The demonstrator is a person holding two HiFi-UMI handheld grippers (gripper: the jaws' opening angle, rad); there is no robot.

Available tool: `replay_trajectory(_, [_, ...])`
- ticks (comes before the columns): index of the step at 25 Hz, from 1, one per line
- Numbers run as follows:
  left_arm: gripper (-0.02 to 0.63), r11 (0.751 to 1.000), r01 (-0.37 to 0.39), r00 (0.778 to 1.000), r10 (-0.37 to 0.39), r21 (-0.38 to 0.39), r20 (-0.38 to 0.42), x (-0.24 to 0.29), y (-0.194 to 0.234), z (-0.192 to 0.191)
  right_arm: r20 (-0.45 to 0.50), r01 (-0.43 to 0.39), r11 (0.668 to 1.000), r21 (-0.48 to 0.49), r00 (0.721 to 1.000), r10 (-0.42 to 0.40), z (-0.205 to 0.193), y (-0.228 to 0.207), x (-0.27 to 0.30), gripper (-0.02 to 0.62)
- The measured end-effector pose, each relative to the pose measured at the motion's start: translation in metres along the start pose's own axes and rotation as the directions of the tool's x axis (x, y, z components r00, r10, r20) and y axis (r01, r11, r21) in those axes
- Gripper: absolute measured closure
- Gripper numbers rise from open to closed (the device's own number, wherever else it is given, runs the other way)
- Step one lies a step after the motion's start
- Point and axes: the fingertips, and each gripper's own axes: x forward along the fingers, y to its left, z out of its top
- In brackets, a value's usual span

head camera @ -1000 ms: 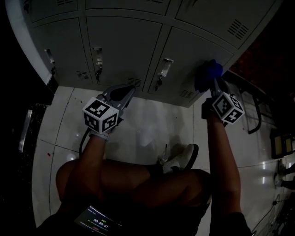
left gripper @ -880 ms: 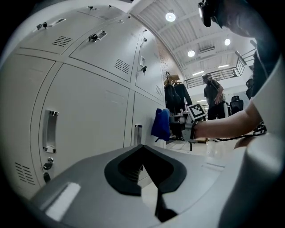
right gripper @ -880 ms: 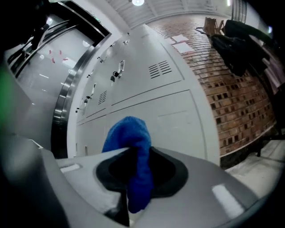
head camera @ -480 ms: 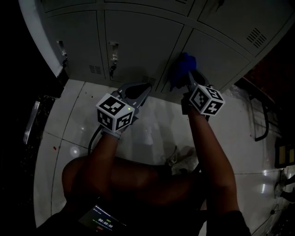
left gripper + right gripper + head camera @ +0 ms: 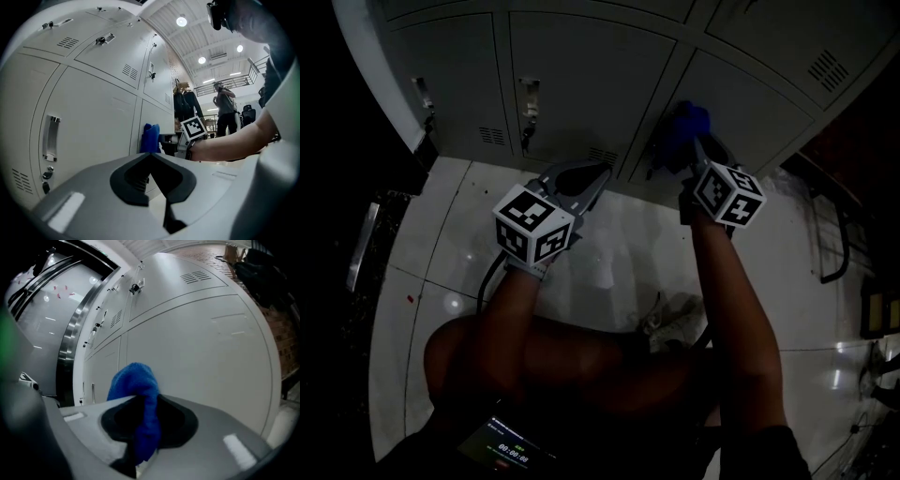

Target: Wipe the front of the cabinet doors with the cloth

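Note:
Grey metal cabinet doors (image 5: pixel 572 75) fill the top of the head view. My right gripper (image 5: pixel 696 142) is shut on a blue cloth (image 5: pixel 682 129) and holds it against the lower left part of the right-hand door (image 5: pixel 750 103), near the seam. In the right gripper view the blue cloth (image 5: pixel 136 390) bulges out between the jaws, with the door (image 5: pixel 201 348) just beyond. My left gripper (image 5: pixel 598 174) hangs shut and empty above the floor, just short of the doors. From the left gripper (image 5: pixel 150 154) the blue cloth (image 5: pixel 150 138) shows against the door (image 5: pixel 93 136).
Door handles (image 5: pixel 528 98) and vent slots (image 5: pixel 492 137) stick out low on the doors. Below are white floor tiles (image 5: pixel 609 253), the person's knees and a shoe (image 5: pixel 670 319). A dark metal frame (image 5: pixel 830 234) stands at the right. A person (image 5: pixel 227 110) stands far off.
The right gripper slid the cloth leftward along the right-hand door, from near its lower right vent to its left side. The left gripper stayed shut and hardly moved.

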Motion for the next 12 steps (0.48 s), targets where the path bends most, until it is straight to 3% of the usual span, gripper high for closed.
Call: replay_trajectory(12, [0.606, 1.0, 0.003, 1.0, -0.003, 0.018, -0.021, 0.003, -0.002, -0.004, -0.024, 0.14, 0.988, -0.06, 0.99, -0.142, 0.009, -0.091, -0.053, 0.52])
